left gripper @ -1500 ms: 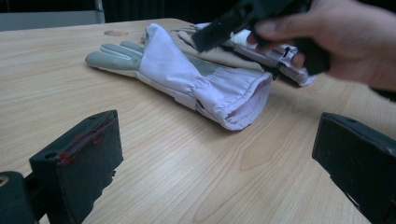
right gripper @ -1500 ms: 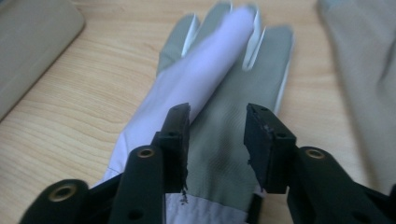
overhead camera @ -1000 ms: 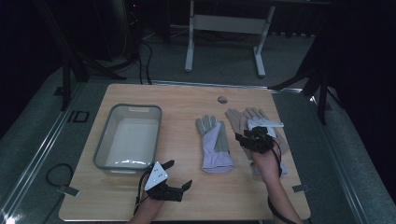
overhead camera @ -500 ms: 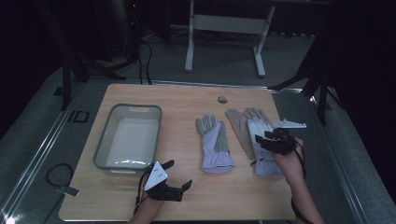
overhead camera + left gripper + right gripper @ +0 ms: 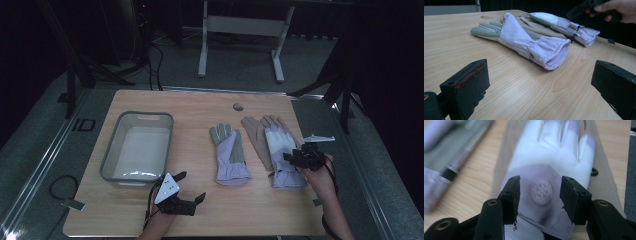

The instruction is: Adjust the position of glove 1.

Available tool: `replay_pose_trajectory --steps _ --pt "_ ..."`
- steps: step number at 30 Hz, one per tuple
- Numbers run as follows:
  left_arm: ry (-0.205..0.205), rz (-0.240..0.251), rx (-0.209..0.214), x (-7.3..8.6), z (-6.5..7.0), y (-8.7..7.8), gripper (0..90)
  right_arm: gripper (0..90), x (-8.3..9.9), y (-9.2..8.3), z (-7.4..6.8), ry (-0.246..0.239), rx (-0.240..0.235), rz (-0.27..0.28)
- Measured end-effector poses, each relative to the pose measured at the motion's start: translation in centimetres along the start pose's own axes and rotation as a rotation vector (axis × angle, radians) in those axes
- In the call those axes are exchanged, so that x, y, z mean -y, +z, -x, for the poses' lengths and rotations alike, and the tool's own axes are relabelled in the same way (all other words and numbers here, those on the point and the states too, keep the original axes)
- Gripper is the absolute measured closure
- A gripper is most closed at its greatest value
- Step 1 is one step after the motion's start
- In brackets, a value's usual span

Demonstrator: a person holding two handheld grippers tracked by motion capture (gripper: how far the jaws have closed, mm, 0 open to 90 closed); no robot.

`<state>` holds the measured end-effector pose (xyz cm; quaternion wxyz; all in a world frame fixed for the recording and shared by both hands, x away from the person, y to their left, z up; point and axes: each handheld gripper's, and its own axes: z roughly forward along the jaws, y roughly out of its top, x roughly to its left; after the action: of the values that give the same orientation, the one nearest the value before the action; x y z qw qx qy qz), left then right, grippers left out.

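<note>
Gloves on wooden table point(image 5: 200, 107): right glove point(image 5: 281, 150) lies flat near the table's right edge, on top of a tan glove point(image 5: 255, 135), fingers pointing away from the person; left glove point(image 5: 229, 154) lies apart at mid-table, cuff toward the person; right gripper point(image 5: 291, 158) hovers over right glove's back near the cuff, jaws half apart and just been opening, nothing pinched, round emblem point(image 5: 541, 192) seen between them; left gripper point(image 5: 191, 187) sits low at the table's near edge, jaws wide apart, holding nothing, pointed at the left glove's cuff; grey bin point(image 5: 112, 160) on the table's left; small round mark point(image 5: 238, 106) near the far edge.
</note>
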<state>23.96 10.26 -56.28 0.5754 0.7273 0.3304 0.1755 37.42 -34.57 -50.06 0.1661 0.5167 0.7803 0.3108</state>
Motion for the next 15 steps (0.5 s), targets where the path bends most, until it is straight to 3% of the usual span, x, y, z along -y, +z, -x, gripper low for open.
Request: replay_pose_trajectory --steps 5,8,15 --pt "-0.002 -0.001 0.001 0.0 0.0 0.0 1.5 48.9 1.0 1.8 1.0 0.02 -0.025 -0.034" --pt "0.001 -0.001 0.002 0.0 0.0 0.0 1.5 61.1 1.6 2.4 1.1 0.026 -0.072 -0.027" --pt "-0.001 -0.001 0.001 0.0 0.0 0.0 1.5 76.7 1.8 2.0 0.0 0.015 -0.027 -0.016"
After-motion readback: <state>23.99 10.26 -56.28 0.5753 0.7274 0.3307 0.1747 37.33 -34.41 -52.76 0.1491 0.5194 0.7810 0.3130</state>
